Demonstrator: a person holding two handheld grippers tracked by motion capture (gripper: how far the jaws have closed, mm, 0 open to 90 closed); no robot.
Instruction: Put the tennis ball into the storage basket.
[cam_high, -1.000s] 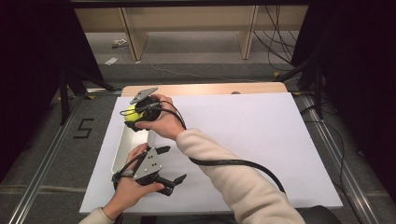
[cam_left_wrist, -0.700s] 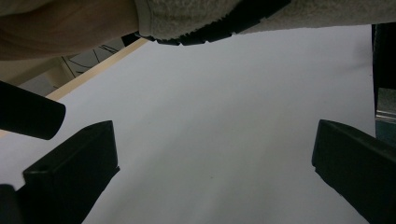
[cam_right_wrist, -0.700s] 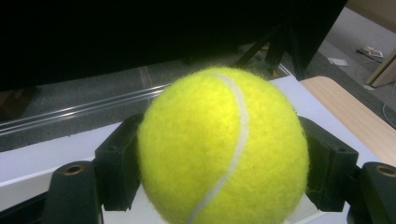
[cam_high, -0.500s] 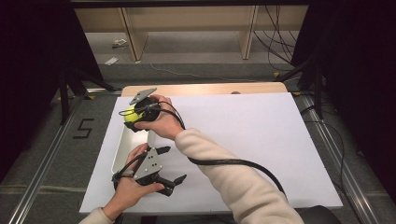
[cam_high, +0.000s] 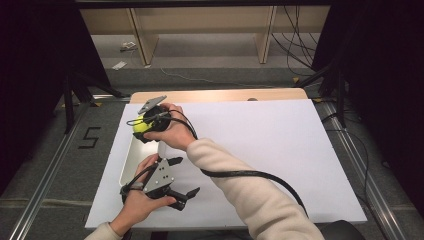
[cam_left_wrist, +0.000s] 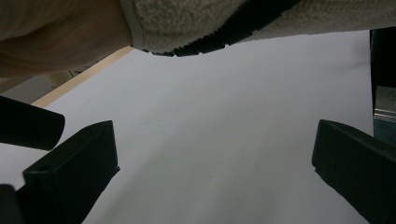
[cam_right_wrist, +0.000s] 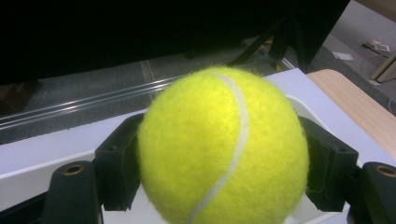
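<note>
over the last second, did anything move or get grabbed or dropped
Nothing visibly changed. The right gripper is clamped on the tennis ball above the far end of the white tray, as it was a second ago. The left gripper rests open near the table's front edge, in the same place as before.

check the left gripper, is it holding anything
No, the left gripper has its jaws spread wide over the bare white table sheet with nothing between them.
</note>
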